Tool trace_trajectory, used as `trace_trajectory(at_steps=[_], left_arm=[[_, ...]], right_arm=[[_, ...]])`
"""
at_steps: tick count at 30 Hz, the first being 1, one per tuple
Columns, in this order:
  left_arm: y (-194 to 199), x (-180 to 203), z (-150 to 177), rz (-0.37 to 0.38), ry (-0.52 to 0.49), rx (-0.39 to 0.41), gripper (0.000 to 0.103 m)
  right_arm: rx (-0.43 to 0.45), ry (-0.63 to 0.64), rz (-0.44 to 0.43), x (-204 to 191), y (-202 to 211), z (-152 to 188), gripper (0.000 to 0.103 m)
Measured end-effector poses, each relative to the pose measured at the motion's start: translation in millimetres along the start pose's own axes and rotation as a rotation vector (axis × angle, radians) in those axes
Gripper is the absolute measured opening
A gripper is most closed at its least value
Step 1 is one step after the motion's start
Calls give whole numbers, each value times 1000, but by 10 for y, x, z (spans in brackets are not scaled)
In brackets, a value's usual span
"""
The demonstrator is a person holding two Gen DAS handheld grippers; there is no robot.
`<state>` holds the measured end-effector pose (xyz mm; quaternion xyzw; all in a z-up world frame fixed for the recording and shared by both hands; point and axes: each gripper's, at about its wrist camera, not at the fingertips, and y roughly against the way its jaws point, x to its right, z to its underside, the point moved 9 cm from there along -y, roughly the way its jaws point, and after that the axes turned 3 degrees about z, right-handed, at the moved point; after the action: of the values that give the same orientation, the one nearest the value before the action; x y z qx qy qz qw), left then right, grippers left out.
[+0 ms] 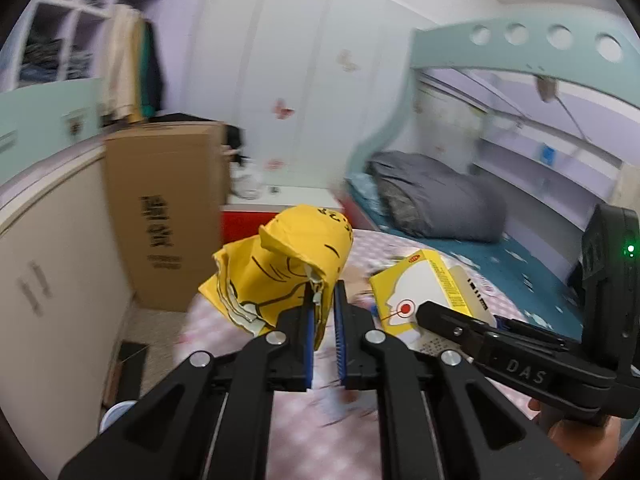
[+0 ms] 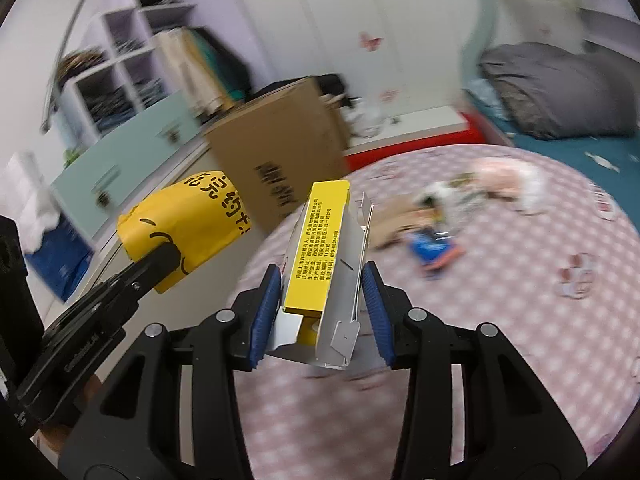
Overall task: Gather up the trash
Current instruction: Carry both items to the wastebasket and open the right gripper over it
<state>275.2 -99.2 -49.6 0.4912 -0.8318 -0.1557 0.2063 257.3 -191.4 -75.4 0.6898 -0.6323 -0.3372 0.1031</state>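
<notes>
The left claw [image 1: 323,312] is clenched on a crumpled yellow paper bag [image 1: 280,272], whose torn edge is pinched between the blue pads while the bulk of it bulges out toward 11 o'clock in the left wrist view. The right claw [image 2: 320,304] is grasping an opened yellow and white carton [image 2: 324,264], its pads pressing on both long sides, the flaps at the near end hanging loose and the carton pointing away toward 12 o'clock. Both things are held up in the air above a round worktop [image 2: 500,320] covered with a pink patterned cloth. In the right wrist view the bag [image 2: 184,224] shows at 10 o'clock of the carton, with the left claw's finger running up to it from the lower left; in the left wrist view the carton [image 1: 424,292] sits at 3 o'clock of the bag, near it but apart. More litter [image 2: 432,220], blurred, lies on the cloth at 2 o'clock of the carton. A tall cardboard box [image 1: 164,216] stands beyond the worktop at 10 o'clock, and a grey duvet [image 1: 436,196] lies on a bed with a teal sheet at 2 o'clock.
</notes>
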Motion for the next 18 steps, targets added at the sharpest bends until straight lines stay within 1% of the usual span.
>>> trace_trajectory(at_steps=[5,7,8,10,12,16,18], left_arm=[[424,-753,129,-108,77,31,8],[551,-1006,195,-139,112,40,8],[627,-1203,257,-167,139,40,8],[736,-1544,373,-200,188,38,8],[800,-1819,490,-231,228,31,8],[877,-2424,805,-295,316,0,8],[870,-2660,953,-323,351,-17,8]], right_arm=[[-59,78,-91,-778,-256,199,42],[-87,105,-128,-1060,-374,305,42],[-102,119,-144,-1191,-439,355,42],[-130,158,-166,-1470,-592,475,42],[-164,187,-188,-1727,-764,599,42],[-227,232,-216,-2111,-1105,852,42],[-259,252,-227,-2301,-1298,1004,42]])
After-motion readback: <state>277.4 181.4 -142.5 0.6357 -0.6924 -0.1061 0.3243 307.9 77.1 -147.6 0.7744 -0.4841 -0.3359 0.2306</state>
